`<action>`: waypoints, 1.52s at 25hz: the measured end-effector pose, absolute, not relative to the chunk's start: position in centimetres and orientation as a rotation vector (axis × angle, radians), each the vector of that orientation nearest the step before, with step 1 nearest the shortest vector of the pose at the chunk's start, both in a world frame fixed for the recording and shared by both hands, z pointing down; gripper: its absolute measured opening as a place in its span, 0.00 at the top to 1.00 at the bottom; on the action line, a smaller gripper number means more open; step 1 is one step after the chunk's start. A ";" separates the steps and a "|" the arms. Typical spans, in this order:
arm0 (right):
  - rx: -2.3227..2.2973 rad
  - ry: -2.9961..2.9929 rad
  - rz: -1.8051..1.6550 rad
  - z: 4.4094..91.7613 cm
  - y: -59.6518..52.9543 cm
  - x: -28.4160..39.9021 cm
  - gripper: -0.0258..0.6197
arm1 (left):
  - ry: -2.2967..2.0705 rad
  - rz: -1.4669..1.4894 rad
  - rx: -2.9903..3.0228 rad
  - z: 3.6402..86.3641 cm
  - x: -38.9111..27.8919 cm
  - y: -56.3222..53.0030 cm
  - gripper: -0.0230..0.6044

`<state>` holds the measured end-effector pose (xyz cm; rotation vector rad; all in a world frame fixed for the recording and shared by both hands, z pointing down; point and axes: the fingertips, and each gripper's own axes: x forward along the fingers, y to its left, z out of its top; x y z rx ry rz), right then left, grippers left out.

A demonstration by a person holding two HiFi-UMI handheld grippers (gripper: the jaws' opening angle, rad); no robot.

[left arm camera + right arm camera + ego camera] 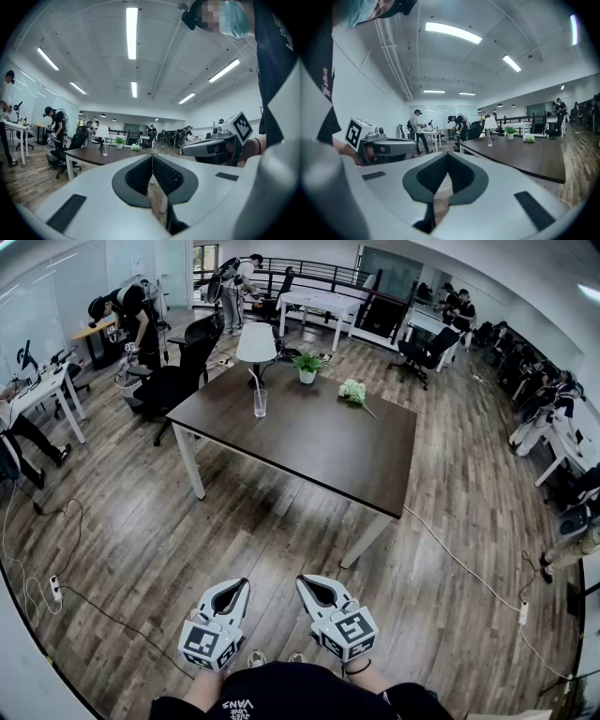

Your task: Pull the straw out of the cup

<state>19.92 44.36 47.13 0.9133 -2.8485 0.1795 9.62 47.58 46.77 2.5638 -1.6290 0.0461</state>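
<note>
Ahead, straw (254, 381) in cup (260, 405); left gripper (242, 583), right gripper (302, 580) jaws together

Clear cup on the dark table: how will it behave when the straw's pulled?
The cup looks tall and narrow, so probably apt to tip if dragged sideways. Its clear walls suggest glass or plastic: possibly slippery. The straw is thin, likely light and bendy.

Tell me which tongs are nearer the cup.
Left, narrowly. Both are over the floor, well short of the table: left tongs almost in line with the cup, right tongs offset further right.
</note>
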 end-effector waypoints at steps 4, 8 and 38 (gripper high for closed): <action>0.913 -2.848 0.175 47.1 43.9 19.8 0.93 | -1.624 0.046 2.565 46.8 9.6 47.1 0.94; 0.914 -2.844 0.172 47.1 43.9 19.9 0.93 | -1.624 0.043 2.566 46.7 9.6 47.0 0.94; 1.051 -2.878 0.196 46.9 42.5 14.7 0.93 | -1.554 0.041 2.584 48.0 3.0 45.6 0.94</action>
